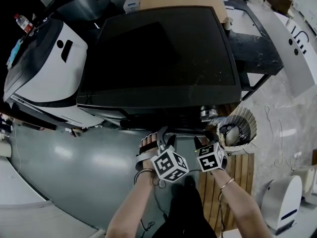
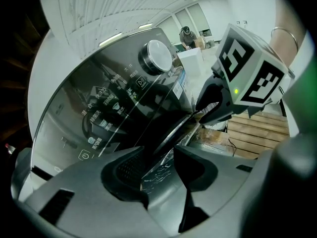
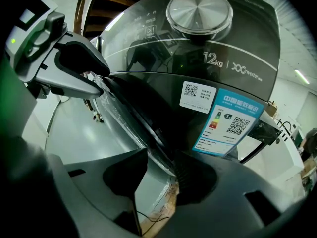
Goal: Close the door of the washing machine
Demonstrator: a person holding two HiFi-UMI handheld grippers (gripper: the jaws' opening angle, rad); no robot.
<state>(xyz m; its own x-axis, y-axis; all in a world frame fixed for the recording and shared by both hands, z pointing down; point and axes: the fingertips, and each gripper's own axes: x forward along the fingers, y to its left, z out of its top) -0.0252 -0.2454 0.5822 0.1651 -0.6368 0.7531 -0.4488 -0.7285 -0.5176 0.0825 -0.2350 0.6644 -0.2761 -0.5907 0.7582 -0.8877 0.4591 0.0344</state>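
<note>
A dark washing machine (image 1: 163, 53) fills the head view, seen from above. My two grippers are side by side at its front edge. In the left gripper view the thin rim of the glass door (image 2: 173, 133) runs between the jaws of my left gripper (image 2: 158, 162), below the control panel and its silver knob (image 2: 155, 56); there is a gap beside the rim. In the right gripper view the same door rim (image 3: 143, 118) passes between the jaws of my right gripper (image 3: 161, 170), with floor showing beside it. Each gripper shows in the other's view: left (image 3: 74, 68), right (image 2: 218, 103).
A white machine (image 1: 44, 73) stands to the left of the washer. At the right are a round wire basket (image 1: 240, 128) and a wooden pallet (image 1: 237, 177). A white appliance (image 1: 282, 202) sits at bottom right. A blue energy sticker (image 3: 228, 120) is on the door.
</note>
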